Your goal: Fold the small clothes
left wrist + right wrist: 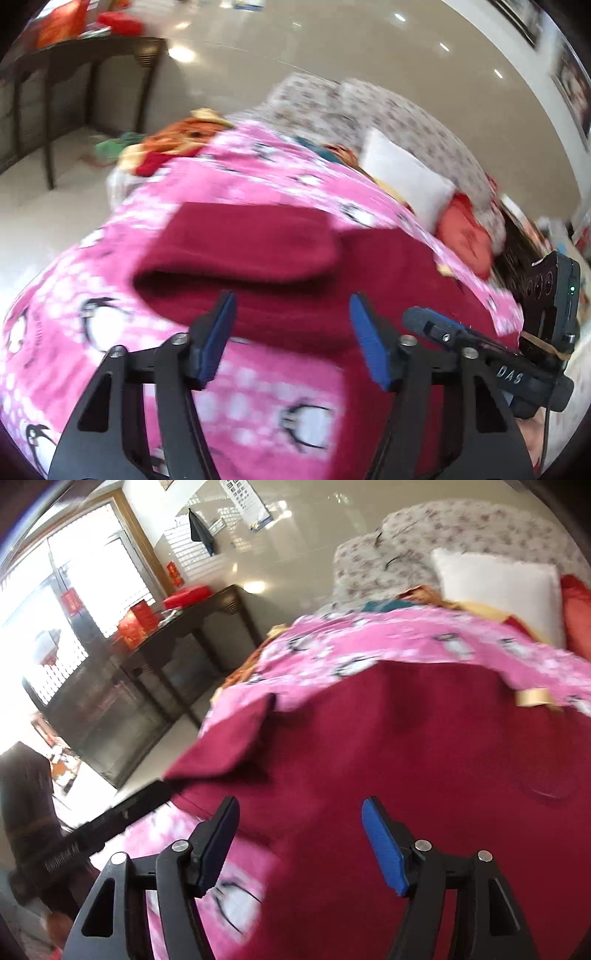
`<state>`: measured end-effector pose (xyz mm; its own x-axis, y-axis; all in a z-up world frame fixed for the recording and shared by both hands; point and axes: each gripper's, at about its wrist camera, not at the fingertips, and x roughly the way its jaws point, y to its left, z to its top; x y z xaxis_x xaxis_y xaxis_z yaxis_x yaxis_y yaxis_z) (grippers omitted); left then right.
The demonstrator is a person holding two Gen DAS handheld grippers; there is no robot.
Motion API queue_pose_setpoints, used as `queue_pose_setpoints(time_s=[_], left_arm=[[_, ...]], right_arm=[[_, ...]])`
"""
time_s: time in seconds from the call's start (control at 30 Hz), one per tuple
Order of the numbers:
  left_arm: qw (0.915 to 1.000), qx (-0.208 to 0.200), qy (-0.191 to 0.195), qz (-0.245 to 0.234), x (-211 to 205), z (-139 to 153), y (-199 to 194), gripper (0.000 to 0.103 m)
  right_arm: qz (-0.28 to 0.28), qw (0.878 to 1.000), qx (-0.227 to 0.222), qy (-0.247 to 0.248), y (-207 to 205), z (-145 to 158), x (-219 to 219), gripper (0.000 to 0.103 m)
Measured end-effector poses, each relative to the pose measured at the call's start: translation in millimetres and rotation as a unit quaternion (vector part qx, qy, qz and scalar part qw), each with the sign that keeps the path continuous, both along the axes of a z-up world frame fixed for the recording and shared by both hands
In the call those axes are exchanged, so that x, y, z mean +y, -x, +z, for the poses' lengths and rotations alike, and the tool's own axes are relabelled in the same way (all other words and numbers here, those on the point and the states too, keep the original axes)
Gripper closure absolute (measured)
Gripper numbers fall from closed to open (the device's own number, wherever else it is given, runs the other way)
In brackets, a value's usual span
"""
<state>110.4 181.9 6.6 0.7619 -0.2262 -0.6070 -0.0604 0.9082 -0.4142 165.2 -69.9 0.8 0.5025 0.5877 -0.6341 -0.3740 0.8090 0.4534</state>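
Observation:
A dark red garment (288, 280) lies spread on a pink penguin-print blanket (92, 295), with one sleeve (240, 247) folded across its body. My left gripper (291, 306) is open and empty just above the garment's near edge. The right gripper's body (480, 350) shows at the right of the left wrist view. In the right wrist view the same red garment (406, 757) fills the middle, and my right gripper (299, 808) is open and empty over it. Its sleeve (229, 742) lies at the left on the blanket (406, 638). Both views are blurred.
A white pillow (406, 177) and an orange-red cushion (467, 236) lie behind the blanket by floral bedding (369, 107). Loose colourful clothes (177, 140) sit at the far left of the bed. A dark wooden table (173, 653) with red boxes stands beside the bed.

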Motion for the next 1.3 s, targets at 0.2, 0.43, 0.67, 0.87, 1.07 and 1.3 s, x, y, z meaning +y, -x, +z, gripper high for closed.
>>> queue_pose_setpoints(time_s=[0.2, 0.43, 0.67, 0.87, 1.07, 1.3], left_arm=[[0.9975, 0.039, 0.003, 0.059, 48.7, -27.6, -12.1, 0.038], [0.9952, 0.041, 0.051, 0.073, 68.3, -45.3, -9.8, 0.038], [0.9969, -0.018, 0.038, 0.066, 60.6, -6.7, 11.6, 0.038], [0.9977, -0.024, 0.063, 0.008, 37.9, 10.9, 15.4, 0.024], [0.9986, -0.002, 0.048, -0.023, 0.0, 10.2, 4.6, 0.024], [0.9963, 0.013, 0.000, -0.085, -53.9, 0.5, 8.7, 0.024]], right_arm=[[0.006, 0.998, 0.050, -0.042, -51.0, -15.2, 46.1, 0.030], [0.018, 0.995, 0.045, -0.085, -75.7, -19.0, 74.3, 0.074], [0.013, 0.997, -0.048, -0.050, -46.6, 27.0, 41.9, 0.094], [-0.047, 0.991, -0.121, -0.027, 8.6, 74.0, -75.2, 0.094], [-0.156, 0.980, -0.111, 0.059, 44.8, 60.5, -188.5, 0.094], [-0.220, 0.973, -0.054, 0.051, 61.8, 10.7, -266.9, 0.094]])
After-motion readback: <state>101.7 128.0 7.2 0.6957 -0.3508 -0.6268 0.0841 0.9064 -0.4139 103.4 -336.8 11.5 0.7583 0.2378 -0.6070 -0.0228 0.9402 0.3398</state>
